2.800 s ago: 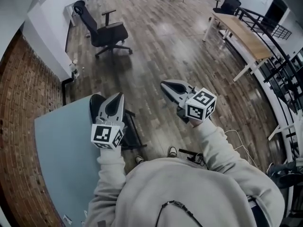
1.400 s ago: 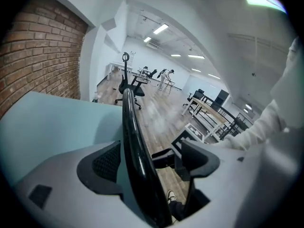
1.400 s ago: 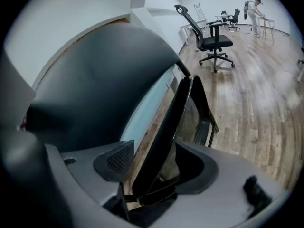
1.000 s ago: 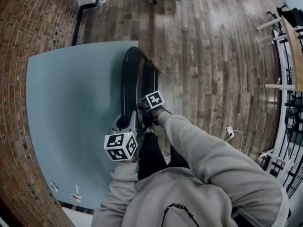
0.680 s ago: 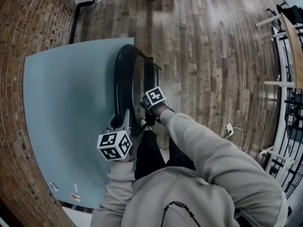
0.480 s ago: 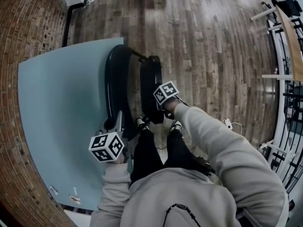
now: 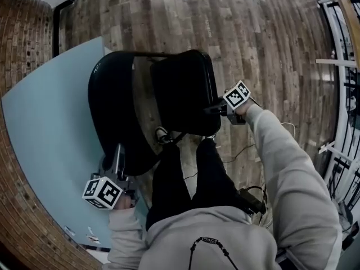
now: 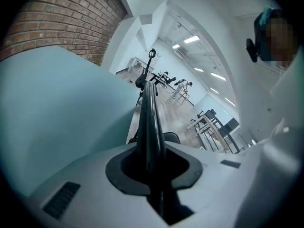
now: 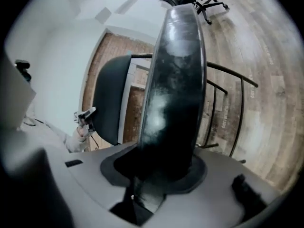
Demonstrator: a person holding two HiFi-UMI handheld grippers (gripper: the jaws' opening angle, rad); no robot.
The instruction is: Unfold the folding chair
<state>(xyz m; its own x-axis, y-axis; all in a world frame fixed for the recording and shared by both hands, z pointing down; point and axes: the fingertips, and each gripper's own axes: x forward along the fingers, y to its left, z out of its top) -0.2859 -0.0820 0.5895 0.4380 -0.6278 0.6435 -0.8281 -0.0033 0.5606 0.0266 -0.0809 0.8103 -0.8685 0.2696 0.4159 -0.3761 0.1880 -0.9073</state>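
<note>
The black folding chair stands half spread in front of my legs. Its curved backrest point(image 7: 109, 111) is on the left and its seat point(image 7: 183, 91) is swung out to the right. My left gripper point(image 7: 118, 156) is shut on the backrest's near edge, a thin black rim point(image 8: 151, 122) running out from between the jaws of the left gripper point(image 8: 154, 175). My right gripper point(image 7: 216, 108) grips the seat's right edge; its jaws are closing with the glossy seat point(image 9: 175, 80) between them. In the right gripper view point(image 9: 156, 175) the backrest point(image 9: 109, 99) shows behind the seat.
A pale blue panel point(image 7: 45, 151) lies against the brick wall point(image 7: 17, 16) on the left, just behind the chair. Wooden floor point(image 7: 253, 32) spreads ahead and right. A desk and railing point(image 7: 337, 49) line the far right. A cable point(image 7: 242, 151) lies by my feet.
The seat has swung out to the right, away from the backrest, carried by my right gripper. The left gripper has sunk slightly while holding the backrest.
</note>
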